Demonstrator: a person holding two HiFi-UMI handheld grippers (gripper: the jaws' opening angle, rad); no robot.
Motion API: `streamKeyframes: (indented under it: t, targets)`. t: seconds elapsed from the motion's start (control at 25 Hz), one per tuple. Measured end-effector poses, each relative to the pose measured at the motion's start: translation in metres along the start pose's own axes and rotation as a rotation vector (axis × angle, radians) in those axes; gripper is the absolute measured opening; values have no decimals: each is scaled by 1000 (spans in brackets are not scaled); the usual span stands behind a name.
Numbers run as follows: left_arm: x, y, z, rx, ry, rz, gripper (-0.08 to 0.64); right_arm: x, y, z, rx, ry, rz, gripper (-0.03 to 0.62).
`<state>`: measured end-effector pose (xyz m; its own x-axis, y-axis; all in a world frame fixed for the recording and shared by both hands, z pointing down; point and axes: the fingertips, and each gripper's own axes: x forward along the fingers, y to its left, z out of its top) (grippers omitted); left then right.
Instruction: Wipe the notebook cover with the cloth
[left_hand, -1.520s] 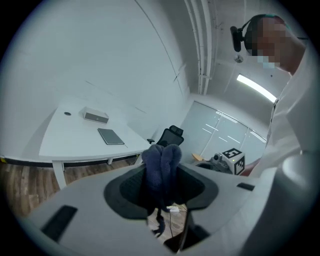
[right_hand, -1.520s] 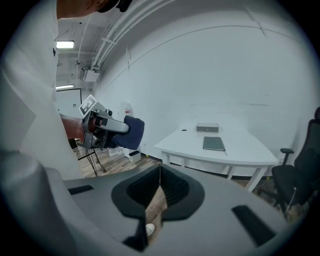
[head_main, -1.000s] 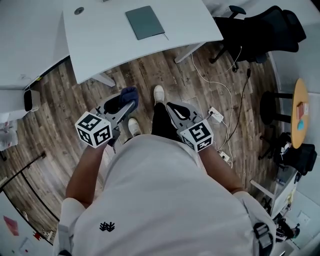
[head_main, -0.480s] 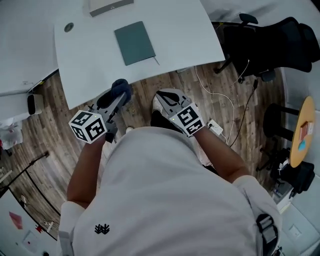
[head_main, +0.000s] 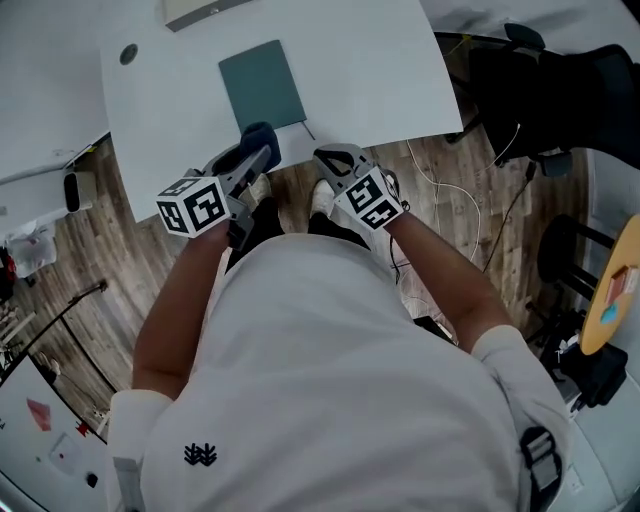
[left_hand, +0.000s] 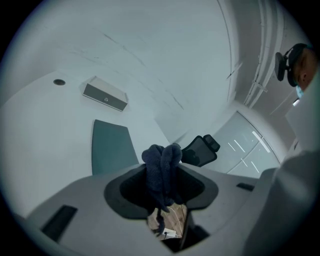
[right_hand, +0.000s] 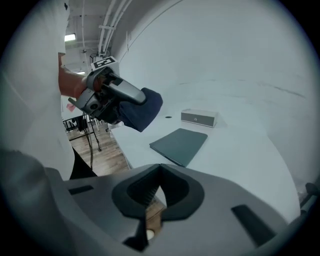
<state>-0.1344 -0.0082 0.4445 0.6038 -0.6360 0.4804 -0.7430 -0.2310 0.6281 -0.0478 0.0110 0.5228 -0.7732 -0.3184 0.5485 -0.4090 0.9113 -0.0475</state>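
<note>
On the bench (head_main: 385, 70) lay one notebook (head_main: 262, 85), at twelve o'clock from the left gripper (head_main: 252, 163), which pinched one cloth (head_main: 260, 134); the right gripper (head_main: 328, 158) sat closed, empty.

Left gripper (head_main: 258, 158) jaws clamped on cloth (head_main: 259, 134), right gripper (head_main: 325, 157) jaws together, forearms forward

The notebook (head_main: 262, 86) lies on the surface (head_main: 380, 60), close to its near edge. Behind it, farther back, sits a small box (head_main: 200, 10), with a round hole (head_main: 127, 55) off to the left. The left hand-held gripper (head_main: 262, 152) is at the near edge, just before the notebook, with the cloth (head_main: 258, 135) between its jaws. The right hand-held gripper (head_main: 326, 158) is just beside it on the right, over the floor (head_main: 100, 230). An office chair (head_main: 560, 90) stands to the right of the surface.
</note>
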Motion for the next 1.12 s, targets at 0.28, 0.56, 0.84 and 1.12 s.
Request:
streamKeyframes:
  t: [0.28, 0.56, 0.84, 1.12]
  targets:
    - [60, 16, 16, -51, 71, 22, 160, 47, -24, 1, -98, 54, -24, 6]
    - [109, 35, 10, -118, 142, 52, 160, 72, -31, -6, -127, 113, -18, 6]
    - [130, 50, -3, -187, 184, 84, 160, 75, -29, -15, -123, 146, -15, 6]
    - [129, 57, -6, -189, 173, 100, 160, 77, -27, -18, -156, 162, -18, 6]
